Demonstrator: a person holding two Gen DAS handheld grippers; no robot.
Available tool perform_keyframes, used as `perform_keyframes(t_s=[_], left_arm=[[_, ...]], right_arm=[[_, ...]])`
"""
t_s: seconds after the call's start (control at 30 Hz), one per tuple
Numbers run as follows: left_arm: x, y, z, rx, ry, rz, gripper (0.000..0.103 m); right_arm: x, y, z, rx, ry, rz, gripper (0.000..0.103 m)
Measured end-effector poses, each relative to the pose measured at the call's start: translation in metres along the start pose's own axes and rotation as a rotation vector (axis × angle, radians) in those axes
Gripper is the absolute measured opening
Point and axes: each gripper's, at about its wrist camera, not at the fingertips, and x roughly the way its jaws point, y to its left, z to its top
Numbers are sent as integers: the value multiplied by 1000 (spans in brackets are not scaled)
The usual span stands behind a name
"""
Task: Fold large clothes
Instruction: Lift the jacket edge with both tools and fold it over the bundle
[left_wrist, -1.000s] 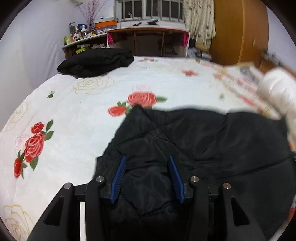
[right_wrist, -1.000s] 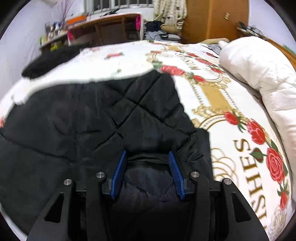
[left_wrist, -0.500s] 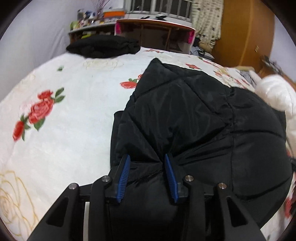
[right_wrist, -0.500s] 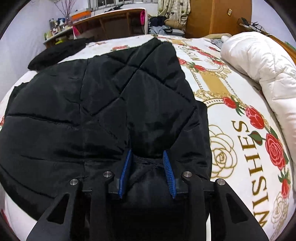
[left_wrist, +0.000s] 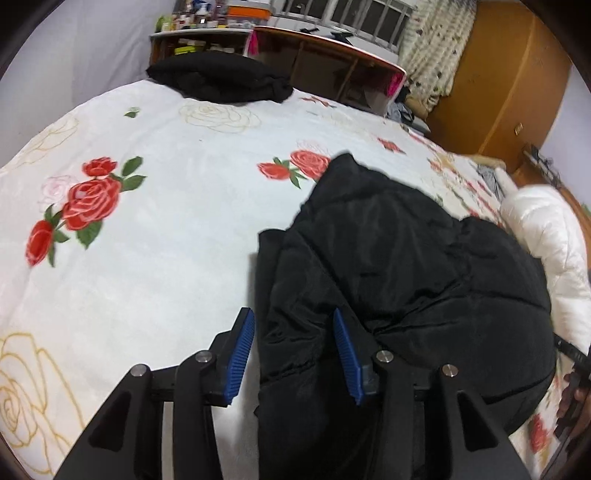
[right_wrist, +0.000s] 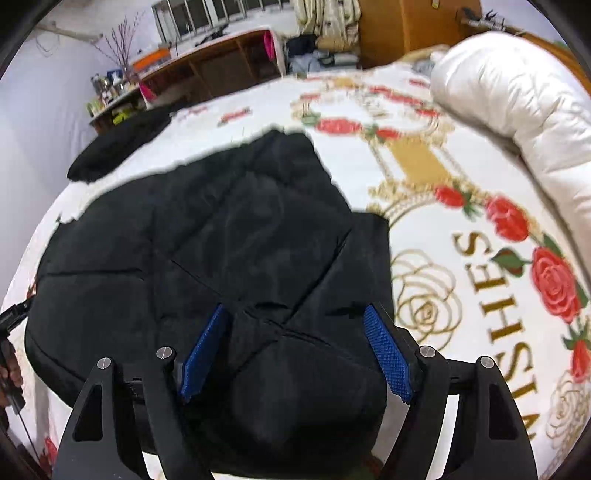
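Observation:
A black quilted jacket (left_wrist: 406, 266) (right_wrist: 221, 240) lies folded in a thick bundle on the rose-printed bedsheet (left_wrist: 166, 240). My left gripper (left_wrist: 291, 317) straddles the jacket's left edge. Its jaws are opening: the right pad rests against the fabric, while the left pad (left_wrist: 240, 350) stands clear over bare sheet. My right gripper (right_wrist: 297, 312) hovers over the jacket's near right corner. Its jaws are opening wide, with the fabric lying loose below and between the blue pads (right_wrist: 388, 354). Neither gripper pinches the jacket.
A second black garment (left_wrist: 221, 77) (right_wrist: 118, 147) lies folded at the bed's far end. A rolled white duvet (left_wrist: 546, 229) (right_wrist: 517, 99) runs along the right side. A wooden desk (left_wrist: 325, 55) and wardrobe (left_wrist: 498, 74) stand beyond. A hand (left_wrist: 572, 398) shows at the edge.
Both grippers were shut on the jacket's hem and laid the fold down. Both have since spread their jaws and let go, the right one much wider. The left has shifted towards the jacket's left edge.

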Motion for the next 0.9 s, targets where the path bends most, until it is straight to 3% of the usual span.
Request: perform_keyframes(t_s=[0.13, 0.23, 0.4, 0.73, 0.8, 0.9], left_arm=[[22, 1, -5, -17, 18, 5, 63], [31, 9, -8, -71, 30, -35, 67], [38, 2, -9, -45, 39, -29, 68], [48, -1, -7, -68, 74, -87, 68], [51, 0, -4, -74, 84, -99, 68], [49, -1, -2, -76, 93, -100, 64]], right_arm=[[24, -11, -2, 19, 37, 19, 84], [33, -18, -4, 53, 52, 50, 90], [41, -22, -4, 59, 62, 89, 91], [54, -42, 6, 123, 104, 192, 92], [55, -43, 7, 126, 112, 196, 88], [49, -38, 13, 114, 97, 206, 65]])
